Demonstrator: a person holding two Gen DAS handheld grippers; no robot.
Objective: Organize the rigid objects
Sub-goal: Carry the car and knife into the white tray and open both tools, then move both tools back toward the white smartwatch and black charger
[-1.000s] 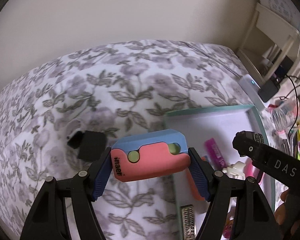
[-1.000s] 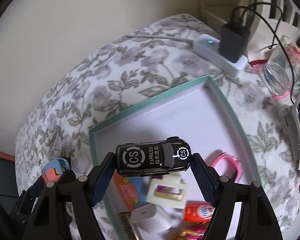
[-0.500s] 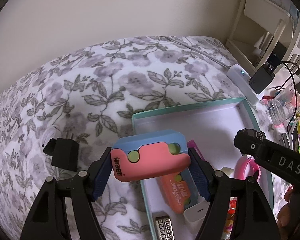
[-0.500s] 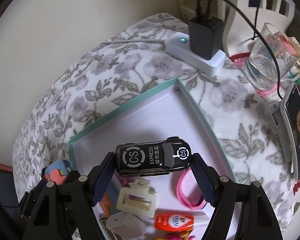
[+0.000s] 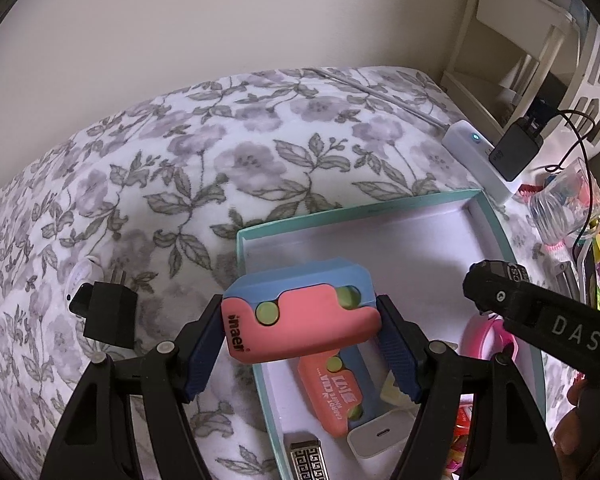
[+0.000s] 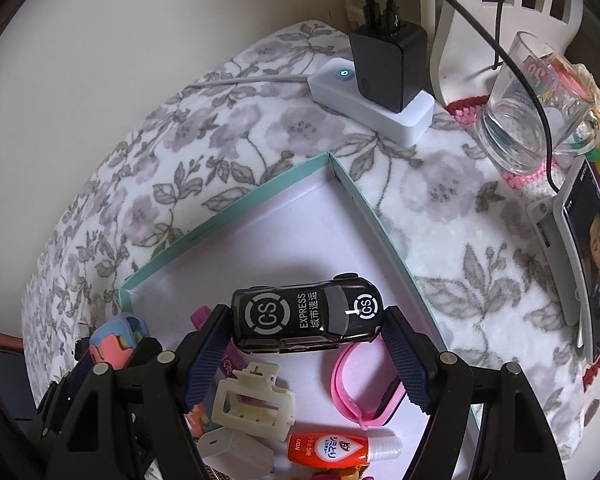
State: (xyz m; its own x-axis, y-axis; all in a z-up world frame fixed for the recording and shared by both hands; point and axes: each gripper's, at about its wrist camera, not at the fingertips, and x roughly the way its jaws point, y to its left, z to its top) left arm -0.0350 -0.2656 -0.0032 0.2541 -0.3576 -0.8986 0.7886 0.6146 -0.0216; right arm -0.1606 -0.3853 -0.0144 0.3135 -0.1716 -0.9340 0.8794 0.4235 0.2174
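My left gripper [image 5: 300, 340] is shut on a pink and blue plastic block [image 5: 300, 320], held over the near left corner of a teal-rimmed box [image 5: 356, 212]. My right gripper [image 6: 306, 344] is shut on a black toy car [image 6: 306, 316] above the same box [image 6: 228, 220]. Inside the box lie a second pink block [image 5: 334, 392], a white charger [image 5: 380, 440], a cream hair clip [image 6: 254, 404], a pink band [image 6: 360, 388] and an orange tube [image 6: 332, 450]. The right gripper's arm [image 5: 552, 324] crosses the right of the left wrist view.
The box rests on a floral blanket [image 5: 204, 160]. A black plug adapter [image 5: 108, 316] lies left of the box. A white power strip with a black charger [image 6: 384, 92], a glass [image 6: 532, 112] and a phone [image 6: 588, 260] sit to the right.
Both grippers have shifted over the box and slightly down, still holding their objects. The box and its contents now fill more of each view.
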